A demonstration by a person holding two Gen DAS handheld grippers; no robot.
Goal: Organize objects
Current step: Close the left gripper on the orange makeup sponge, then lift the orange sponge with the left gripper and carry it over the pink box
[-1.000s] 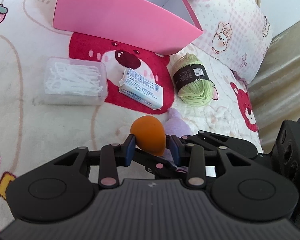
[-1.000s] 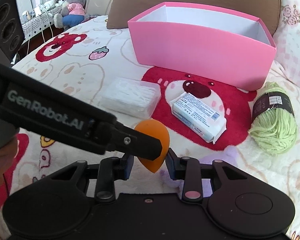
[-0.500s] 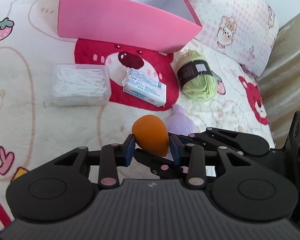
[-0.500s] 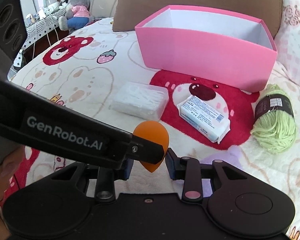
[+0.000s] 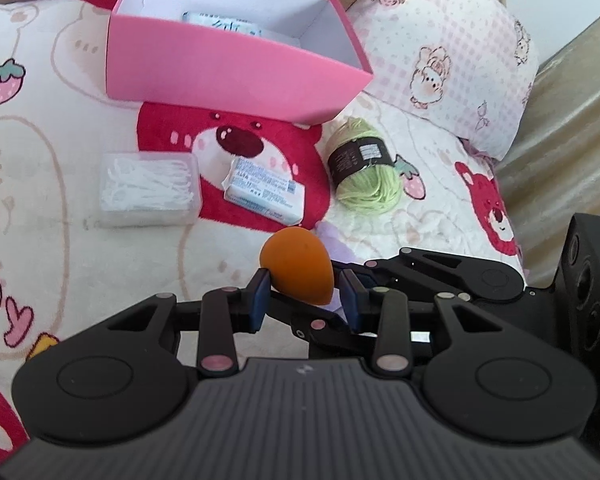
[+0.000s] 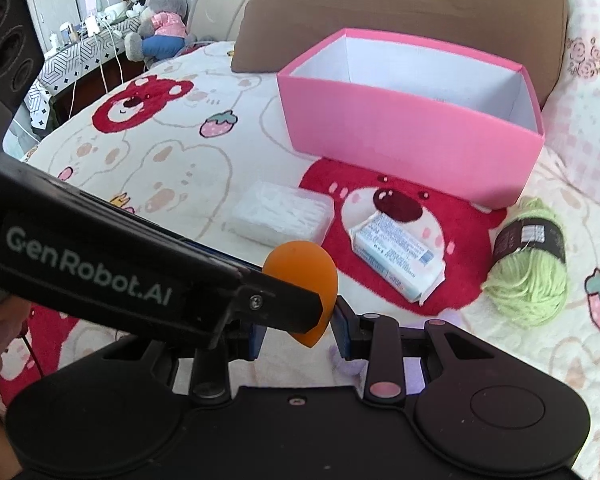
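Orange sponge (image 5: 297,264) between both jaws

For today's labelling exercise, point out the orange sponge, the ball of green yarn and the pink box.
orange sponge (image 5: 295,261): left wrist view, on its rounded upper body.
ball of green yarn (image 6: 530,287): right wrist view, on the green strands below its dark label.
pink box (image 6: 412,148): right wrist view, on its near outer wall.

One pink box (image 5: 235,68), two tissue packs (image 5: 264,191), one yarn ball (image 5: 366,176), one orange sponge (image 5: 297,266)

Orange teardrop sponge (image 5: 295,266) aloft, pinched, tip down.
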